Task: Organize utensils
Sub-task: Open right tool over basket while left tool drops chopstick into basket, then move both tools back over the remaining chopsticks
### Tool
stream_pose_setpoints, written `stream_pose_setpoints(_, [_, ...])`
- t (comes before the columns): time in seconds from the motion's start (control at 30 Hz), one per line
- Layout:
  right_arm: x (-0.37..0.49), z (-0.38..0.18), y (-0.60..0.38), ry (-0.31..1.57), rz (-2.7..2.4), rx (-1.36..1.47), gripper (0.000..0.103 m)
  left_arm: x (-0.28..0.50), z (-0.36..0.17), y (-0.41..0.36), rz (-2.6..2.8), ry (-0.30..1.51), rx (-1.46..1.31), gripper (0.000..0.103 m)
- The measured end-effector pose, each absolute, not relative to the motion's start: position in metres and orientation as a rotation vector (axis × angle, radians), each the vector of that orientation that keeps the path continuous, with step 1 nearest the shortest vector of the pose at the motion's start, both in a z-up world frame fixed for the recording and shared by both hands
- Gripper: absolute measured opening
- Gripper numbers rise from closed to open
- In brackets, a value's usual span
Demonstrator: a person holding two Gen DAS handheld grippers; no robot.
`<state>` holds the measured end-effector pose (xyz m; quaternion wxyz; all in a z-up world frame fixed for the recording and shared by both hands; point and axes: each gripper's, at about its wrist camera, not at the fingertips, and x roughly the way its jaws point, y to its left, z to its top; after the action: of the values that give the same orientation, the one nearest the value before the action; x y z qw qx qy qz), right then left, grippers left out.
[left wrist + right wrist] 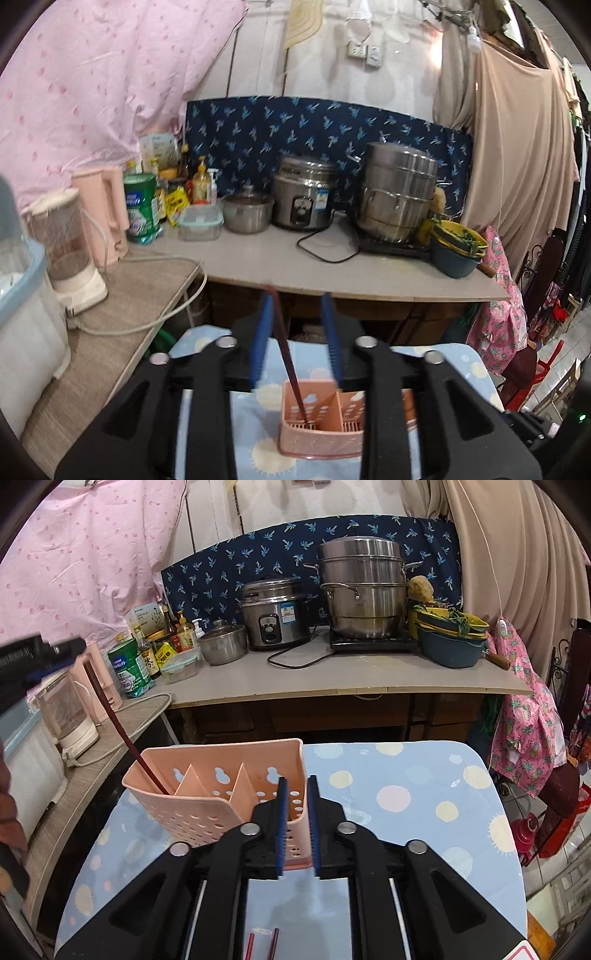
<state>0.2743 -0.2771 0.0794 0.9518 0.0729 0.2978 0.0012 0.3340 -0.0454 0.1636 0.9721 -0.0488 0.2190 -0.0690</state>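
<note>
Left gripper (295,332) released, jaws apart, dark red chopstick (288,354) leaning between them, tip down in the end compartment of the pink utensil basket (317,428). Right gripper (295,827) clamped on basket wall (295,812). Best: steady basket, withdraw straight up, avoiding chopstick.

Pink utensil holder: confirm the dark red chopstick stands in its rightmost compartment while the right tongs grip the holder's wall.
Not quite. The dark red chopstick stands in the leftmost compartment of the pink utensil holder, not the rightmost, as the right wrist view shows. The rest holds: the right tongs do grip the holder's wall at its right end.
</note>
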Motion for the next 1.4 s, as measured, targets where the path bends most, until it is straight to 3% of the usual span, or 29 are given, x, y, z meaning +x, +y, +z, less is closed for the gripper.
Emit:
stream_pose_setpoints(0.27, [0.218,0.084,-0.28,0.594,0.004,0.157,0.026,0.28,0.144,-0.022,-0.122,0.471,-0.06,0.038])
stream_pose_setpoints(0.8, [0.074,0.016,-0.244,0.76,0.028,0.115,0.026,0.137,0.031,0.005,-0.101,0.727,0.023,0.039])
stream_pose_setpoints(1.4, [0.029,-0.04,-0.21,0.856,0.07,0.074,0.026,0.081,-0.033,0.005,-0.106,0.862,0.058,0.039])
